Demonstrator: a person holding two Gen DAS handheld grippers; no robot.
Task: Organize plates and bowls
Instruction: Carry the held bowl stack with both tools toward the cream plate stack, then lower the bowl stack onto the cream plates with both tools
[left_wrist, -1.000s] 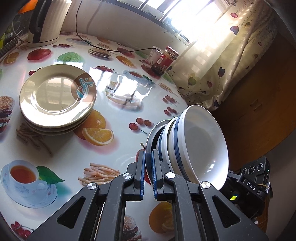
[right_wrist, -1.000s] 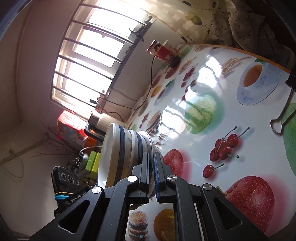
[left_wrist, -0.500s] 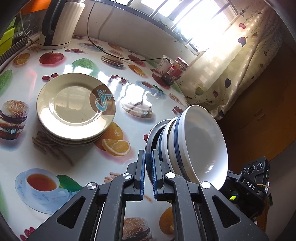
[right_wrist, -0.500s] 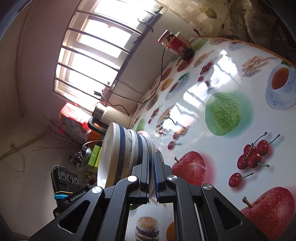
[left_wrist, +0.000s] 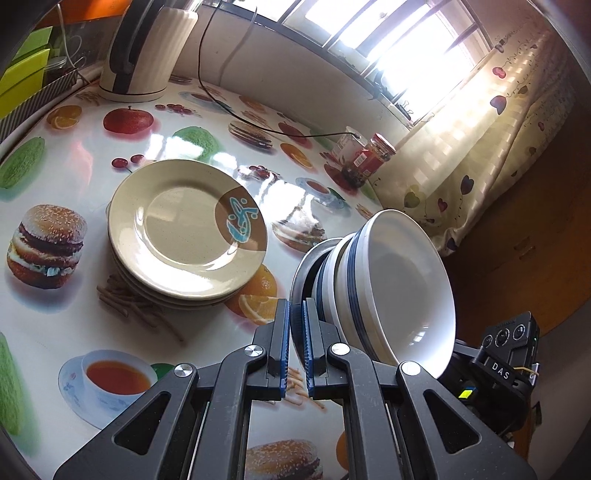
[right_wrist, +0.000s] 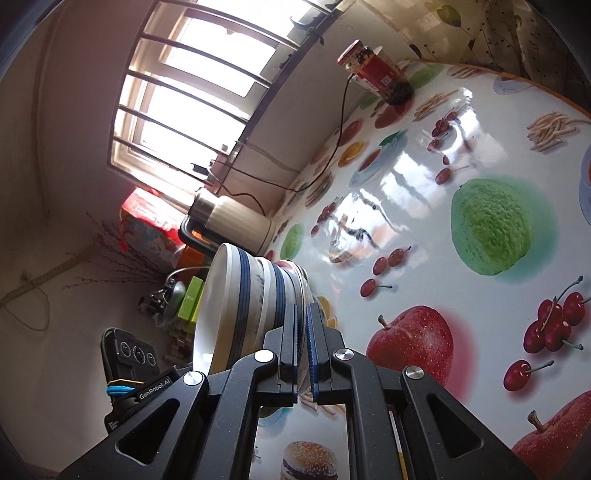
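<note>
The left gripper (left_wrist: 294, 341) pinches the rim of the grey lowest bowl in a stack of bowls (left_wrist: 384, 295). The right gripper (right_wrist: 303, 341) pinches the opposite rim of that same bowl, so the stack (right_wrist: 251, 295) hangs between the two, carried in the air above the table. The upper bowls are white with dark blue bands, nested one inside another. In both views the stack shows on its side, with the top bowl's opening turned away from the tablecloth.

These bowls look like hard glazed ware: stiff, smooth, breakable, and as a stack probably fairly heavy. Only the lowest rim is gripped, so the bowls above sit loose and could slide if the stack tips further. Two opposite points on one rim seems the right hold, kept level and steady.

Beyond the bowls, a stack of beige plates (left_wrist: 186, 232) with a brown and blue corner motif rests on the fruit-printed tablecloth (left_wrist: 66, 302). Behind the plates stands a cream electric kettle (left_wrist: 147, 51); a red-lidded jar (left_wrist: 371, 157) stands to the far right of the plates, by the window.

Compared with a second ago, the grip is unchanged, but the plates now lie nearer the bowls and closer to the centre of the left view.
</note>
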